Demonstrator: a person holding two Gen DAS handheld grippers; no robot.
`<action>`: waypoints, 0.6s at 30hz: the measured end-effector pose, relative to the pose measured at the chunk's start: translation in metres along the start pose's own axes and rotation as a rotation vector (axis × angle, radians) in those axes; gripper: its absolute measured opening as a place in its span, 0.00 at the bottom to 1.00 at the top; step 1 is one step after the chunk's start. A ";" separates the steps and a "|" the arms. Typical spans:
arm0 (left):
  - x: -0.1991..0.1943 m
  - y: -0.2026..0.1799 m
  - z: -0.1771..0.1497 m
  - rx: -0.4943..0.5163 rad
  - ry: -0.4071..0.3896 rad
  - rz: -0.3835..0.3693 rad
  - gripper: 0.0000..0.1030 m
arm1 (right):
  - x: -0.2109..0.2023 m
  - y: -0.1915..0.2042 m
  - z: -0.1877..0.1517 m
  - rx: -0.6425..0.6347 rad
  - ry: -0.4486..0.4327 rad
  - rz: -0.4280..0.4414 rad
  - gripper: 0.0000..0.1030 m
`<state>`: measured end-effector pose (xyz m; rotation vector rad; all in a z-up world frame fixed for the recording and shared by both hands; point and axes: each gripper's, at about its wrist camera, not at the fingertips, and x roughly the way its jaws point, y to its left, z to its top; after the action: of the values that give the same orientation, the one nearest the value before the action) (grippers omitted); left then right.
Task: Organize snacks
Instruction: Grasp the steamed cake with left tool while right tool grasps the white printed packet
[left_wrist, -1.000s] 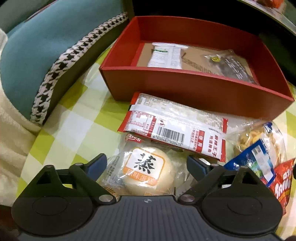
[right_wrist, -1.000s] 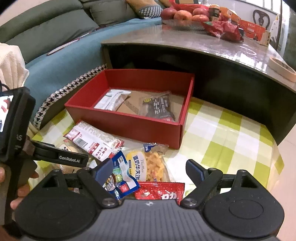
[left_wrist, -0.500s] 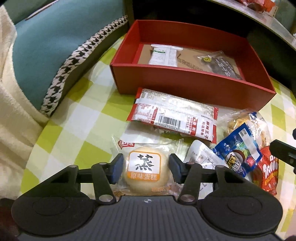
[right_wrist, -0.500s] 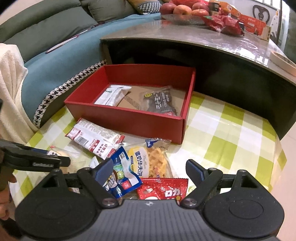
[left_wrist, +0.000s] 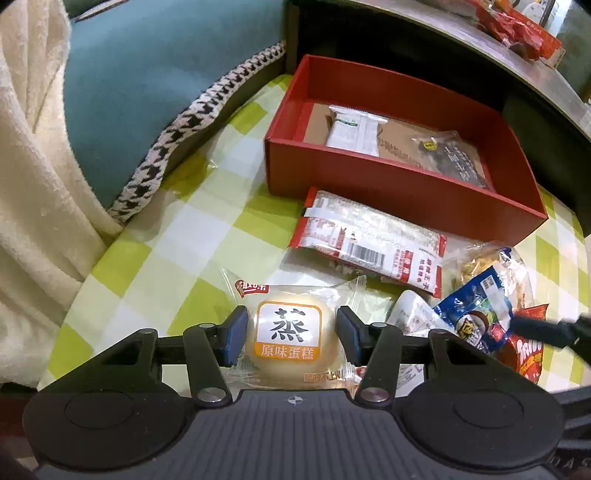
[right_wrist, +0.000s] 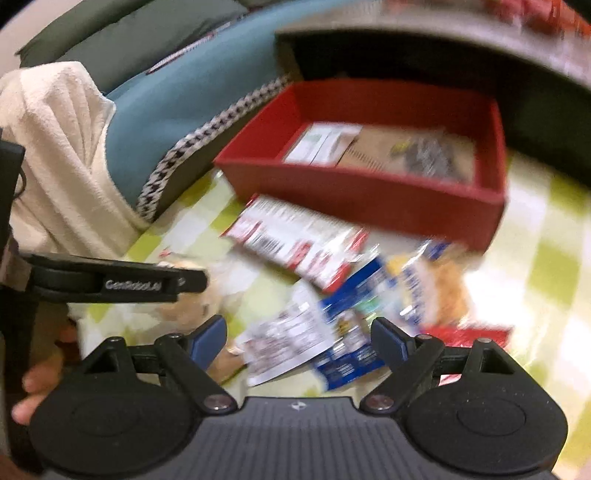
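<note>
My left gripper (left_wrist: 291, 333) is shut on a round steamed cake in a clear wrapper (left_wrist: 290, 354), its blue pads pressing both sides, just above the green-checked cloth. Behind it lies a long red-and-white packet (left_wrist: 369, 247), then the red box (left_wrist: 388, 177), which holds a white packet (left_wrist: 354, 131) and a dark packet (left_wrist: 454, 155). The right wrist view is blurred. There my right gripper (right_wrist: 299, 339) stands open over a blue packet (right_wrist: 354, 299) and a white packet (right_wrist: 288, 332) in the snack pile, holding nothing. The left gripper (right_wrist: 118, 282) with the cake (right_wrist: 188, 299) shows at the left.
A teal cushion with houndstooth trim (left_wrist: 166, 110) and a cream blanket (left_wrist: 33, 184) border the cloth on the left. A dark table with a stone top (left_wrist: 517, 62) rises behind the box. More packets, yellow (left_wrist: 476, 262) and red (left_wrist: 528, 354), lie at the right.
The left jaws closed on the cake and it has come up and back from the pile. My right gripper swung left and down over the blue and white packets.
</note>
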<state>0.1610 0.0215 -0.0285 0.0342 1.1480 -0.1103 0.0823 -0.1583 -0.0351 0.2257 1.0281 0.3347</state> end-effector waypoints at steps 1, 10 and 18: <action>0.000 0.003 0.000 -0.007 0.002 -0.005 0.58 | 0.003 0.000 -0.001 0.029 0.025 0.031 0.88; 0.007 0.030 -0.003 -0.062 0.046 -0.047 0.58 | 0.050 0.008 -0.006 0.181 0.139 0.074 0.88; 0.008 0.057 -0.002 -0.159 0.067 -0.066 0.56 | 0.081 0.039 0.015 0.090 0.109 -0.096 0.70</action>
<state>0.1686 0.0779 -0.0384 -0.1415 1.2221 -0.0767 0.1273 -0.0925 -0.0793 0.2402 1.1586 0.2155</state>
